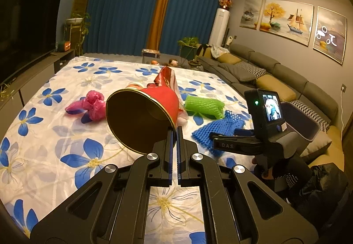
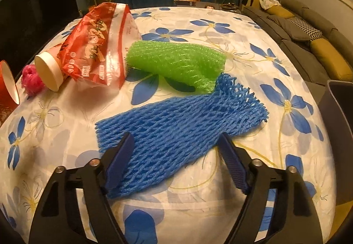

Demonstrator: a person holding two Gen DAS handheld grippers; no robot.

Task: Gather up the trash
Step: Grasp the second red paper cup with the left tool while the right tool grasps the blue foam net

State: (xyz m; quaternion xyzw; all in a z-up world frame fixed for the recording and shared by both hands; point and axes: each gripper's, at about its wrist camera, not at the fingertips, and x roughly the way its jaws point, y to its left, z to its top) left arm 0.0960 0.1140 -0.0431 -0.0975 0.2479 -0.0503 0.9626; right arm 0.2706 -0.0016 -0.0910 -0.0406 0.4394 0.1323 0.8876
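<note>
My left gripper [image 1: 176, 131] is shut on the rim of a red paper cup [image 1: 152, 98] with a gold inside, held tilted above the flowered cloth. The cup's edge shows at the far left of the right wrist view [image 2: 6, 85]. My right gripper [image 2: 176, 140] is open and low over a blue foam net [image 2: 181, 124], one finger at each side of it, and the net is not visibly squeezed. In the left wrist view the right gripper [image 1: 225, 133] reaches over the same blue net [image 1: 220, 127]. A green foam net [image 2: 176, 60] lies just behind.
A red snack bag [image 2: 97, 49], a white paper cup [image 2: 48, 71] and a pink plastic bag [image 2: 32, 80] lie at the left on the flowered tablecloth [image 2: 220, 23]. A grey bin [image 2: 339, 111] stands at the table's right edge. A sofa [image 1: 275, 76] runs along the right wall.
</note>
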